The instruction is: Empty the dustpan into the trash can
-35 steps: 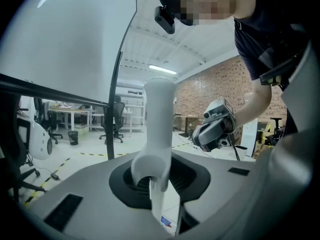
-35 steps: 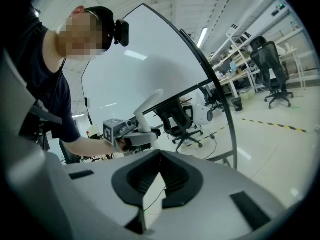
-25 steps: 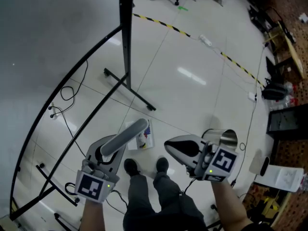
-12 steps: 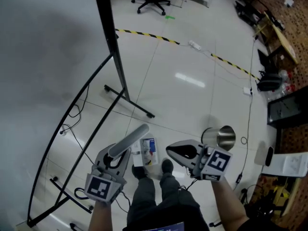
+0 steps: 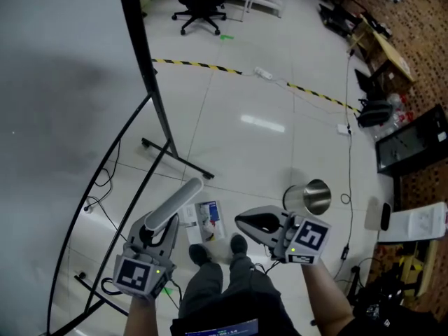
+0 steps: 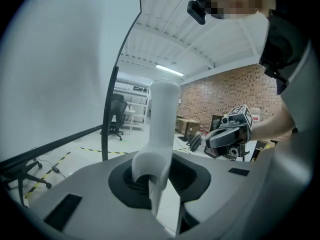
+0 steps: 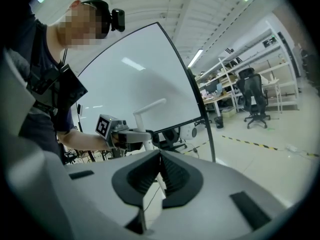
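My left gripper [image 5: 155, 224] is shut on the foot of the dustpan's long white handle [image 5: 173, 204], which slants up and away from it. Seen from the left gripper [image 6: 150, 180], the handle [image 6: 161, 124] stands up out of the jaws. The white pan [image 5: 207, 220], with coloured scraps in it, shows below the handle's end, just ahead of my shoes. The shiny metal trash can [image 5: 309, 197] stands on the floor to the right, beyond my right gripper [image 5: 241, 220]. Its jaws [image 7: 160, 156] are shut with nothing between them. From the right gripper I see the left gripper [image 7: 123, 134] and handle [image 7: 148, 107].
A curved whiteboard on a black frame [image 5: 143, 61] fills the left, its feet [image 5: 178, 161] reaching across the floor. My shoes [image 5: 238, 243] are below the grippers. Cables [image 5: 348, 166], striped floor tape [image 5: 203, 66], an office chair [image 5: 198, 5] and desks lie farther off.
Both grippers have risen, the left still gripping the handle and the right still shut. The head view has swung so more of the far room shows.
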`<state>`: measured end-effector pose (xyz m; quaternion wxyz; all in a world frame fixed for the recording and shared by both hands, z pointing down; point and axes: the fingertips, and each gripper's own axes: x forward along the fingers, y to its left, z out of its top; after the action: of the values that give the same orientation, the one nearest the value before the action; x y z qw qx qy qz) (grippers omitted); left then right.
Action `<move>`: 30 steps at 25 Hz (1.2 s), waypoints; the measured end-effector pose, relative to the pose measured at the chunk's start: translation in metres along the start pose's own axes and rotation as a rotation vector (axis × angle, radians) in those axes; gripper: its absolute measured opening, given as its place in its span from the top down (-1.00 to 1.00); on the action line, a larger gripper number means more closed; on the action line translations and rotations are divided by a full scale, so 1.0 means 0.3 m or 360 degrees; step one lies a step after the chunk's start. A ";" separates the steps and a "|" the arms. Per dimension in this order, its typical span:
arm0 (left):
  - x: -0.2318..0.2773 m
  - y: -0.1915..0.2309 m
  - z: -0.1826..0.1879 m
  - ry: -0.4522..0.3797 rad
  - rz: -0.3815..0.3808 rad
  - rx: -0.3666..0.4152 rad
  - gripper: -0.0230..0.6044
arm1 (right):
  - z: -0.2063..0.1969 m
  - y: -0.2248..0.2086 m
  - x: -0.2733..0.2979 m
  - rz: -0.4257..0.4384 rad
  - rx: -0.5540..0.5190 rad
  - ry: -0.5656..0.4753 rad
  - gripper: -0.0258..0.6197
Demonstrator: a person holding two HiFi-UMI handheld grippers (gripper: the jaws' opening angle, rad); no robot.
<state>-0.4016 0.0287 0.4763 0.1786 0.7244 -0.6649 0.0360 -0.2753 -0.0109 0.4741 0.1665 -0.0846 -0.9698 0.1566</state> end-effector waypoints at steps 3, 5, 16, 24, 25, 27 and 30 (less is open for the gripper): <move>-0.004 -0.007 0.036 0.0002 -0.0007 0.0026 0.70 | 0.029 0.013 -0.028 -0.0053 -0.0021 -0.0020 0.90; -0.003 -0.020 0.067 -0.0008 -0.0015 0.0036 0.70 | 0.035 0.022 -0.055 -0.0068 -0.0043 -0.0008 0.90; 0.038 -0.132 0.227 -0.0054 -0.0061 0.0096 0.70 | 0.105 0.024 -0.200 -0.0121 -0.0154 -0.0030 0.90; 0.027 -0.324 0.313 -0.0110 -0.0017 0.0140 0.71 | 0.078 0.073 -0.429 -0.0119 -0.0176 -0.0042 0.90; 0.028 -0.338 0.314 -0.0114 -0.0005 0.0140 0.71 | 0.062 0.075 -0.451 -0.0118 -0.0171 -0.0040 0.90; 0.029 -0.375 0.331 -0.0139 0.0023 0.0102 0.71 | 0.044 0.080 -0.500 -0.0121 -0.0165 -0.0043 0.90; 0.037 -0.445 0.359 -0.0168 0.0027 0.0094 0.71 | 0.048 0.086 -0.569 -0.0114 -0.0173 -0.0084 0.90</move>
<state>-0.2901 -0.0079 0.3507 0.1215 0.7246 -0.6781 0.0189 -0.1187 -0.0277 0.4021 0.1415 -0.0545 -0.9834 0.0997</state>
